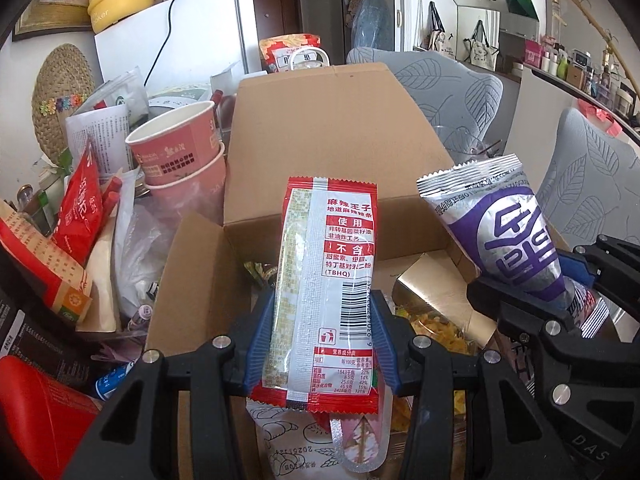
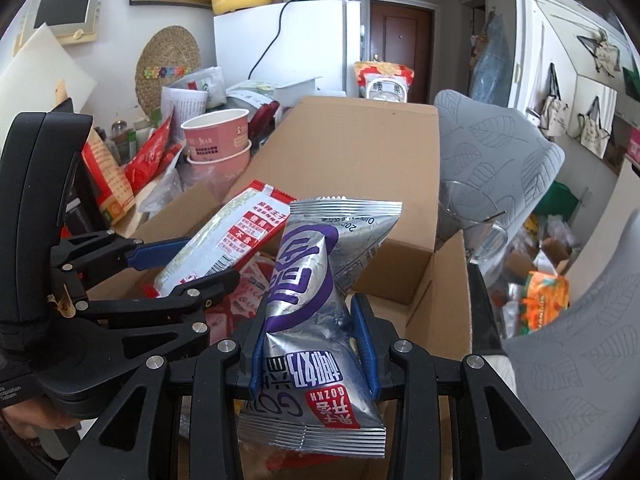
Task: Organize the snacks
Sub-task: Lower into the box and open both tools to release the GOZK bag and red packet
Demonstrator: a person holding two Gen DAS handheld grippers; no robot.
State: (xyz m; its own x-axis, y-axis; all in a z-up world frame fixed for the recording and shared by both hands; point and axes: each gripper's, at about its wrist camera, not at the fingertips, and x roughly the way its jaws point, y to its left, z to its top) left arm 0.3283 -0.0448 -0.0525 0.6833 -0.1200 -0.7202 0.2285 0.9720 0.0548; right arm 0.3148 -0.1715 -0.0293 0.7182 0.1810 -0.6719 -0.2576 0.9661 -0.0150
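Note:
My left gripper [image 1: 322,312] is shut on a red and white snack packet [image 1: 326,280], held upright above an open cardboard box [image 1: 332,148]. My right gripper [image 2: 312,320] is shut on a silver and purple snack bag [image 2: 316,304], also over the cardboard box [image 2: 360,152]. In the left wrist view the silver bag [image 1: 516,240] and the right gripper [image 1: 576,280] show at the right. In the right wrist view the red packet [image 2: 224,240] and the left gripper [image 2: 180,268] show at the left. Several snack packs lie inside the box [image 1: 432,320].
Stacked pink paper cups [image 1: 180,148] and red packets [image 1: 80,208] crowd the table left of the box. Grey leaf-patterned chairs [image 2: 500,152] stand behind and to the right. A white fridge [image 2: 280,44] with a yellow pot is at the back. More snack bags [image 2: 544,292] lie at right.

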